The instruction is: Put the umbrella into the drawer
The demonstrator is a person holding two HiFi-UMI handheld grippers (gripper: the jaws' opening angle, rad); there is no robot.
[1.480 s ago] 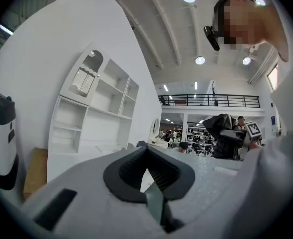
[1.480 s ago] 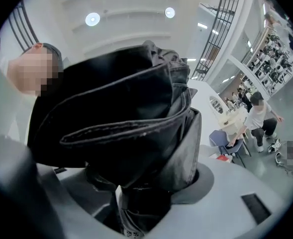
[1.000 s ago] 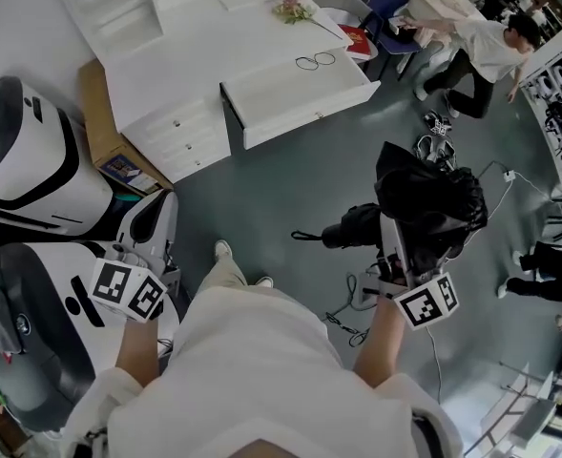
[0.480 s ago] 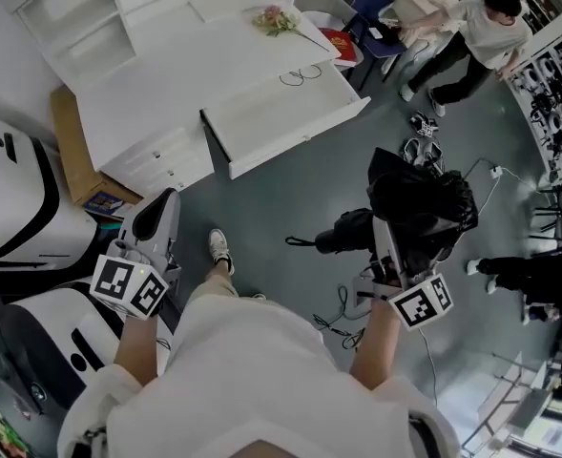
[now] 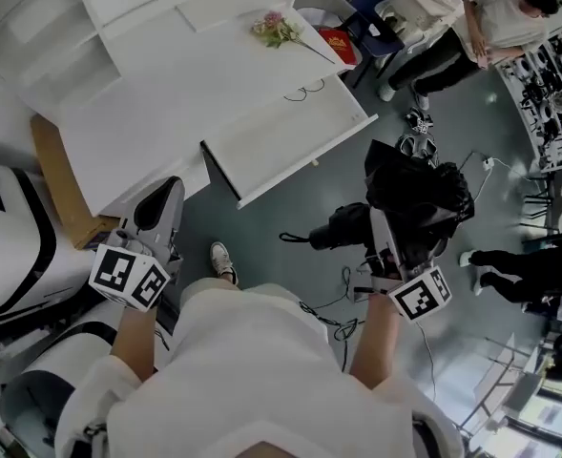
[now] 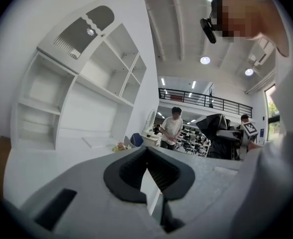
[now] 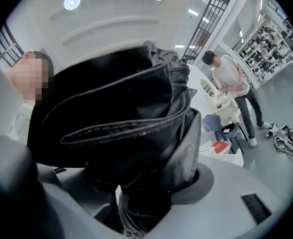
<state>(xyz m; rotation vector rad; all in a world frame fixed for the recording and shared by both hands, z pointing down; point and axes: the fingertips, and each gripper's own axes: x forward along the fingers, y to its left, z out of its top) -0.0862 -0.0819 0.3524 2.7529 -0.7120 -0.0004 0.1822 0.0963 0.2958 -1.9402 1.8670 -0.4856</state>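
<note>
The folded black umbrella (image 5: 416,194) hangs above the floor, with my right gripper (image 5: 387,237) shut on it. Its handle (image 5: 340,231) and strap point left. In the right gripper view the umbrella (image 7: 136,113) fills the picture and hides the right gripper (image 7: 136,195) at its tips. The white drawer (image 5: 290,141) stands pulled out of the white desk (image 5: 166,84), up and to the left of the umbrella. My left gripper (image 5: 156,208) is level, left of my body, and shut on nothing. In the left gripper view the left gripper (image 6: 148,171) points at the white shelf unit (image 6: 76,98).
Flowers (image 5: 277,29), a red book (image 5: 338,40) and a pair of glasses (image 5: 304,91) lie on the desk. A cardboard box (image 5: 56,175) and a white machine (image 5: 9,246) stand at the left. Shoes (image 5: 414,146) and cables (image 5: 338,318) lie on the floor. A person (image 5: 490,17) stands at the far right.
I have walked toward the desk, and both grippers came along, the right one still holding the umbrella. The drawer is nearer now. The white machine has slid out to the left.
</note>
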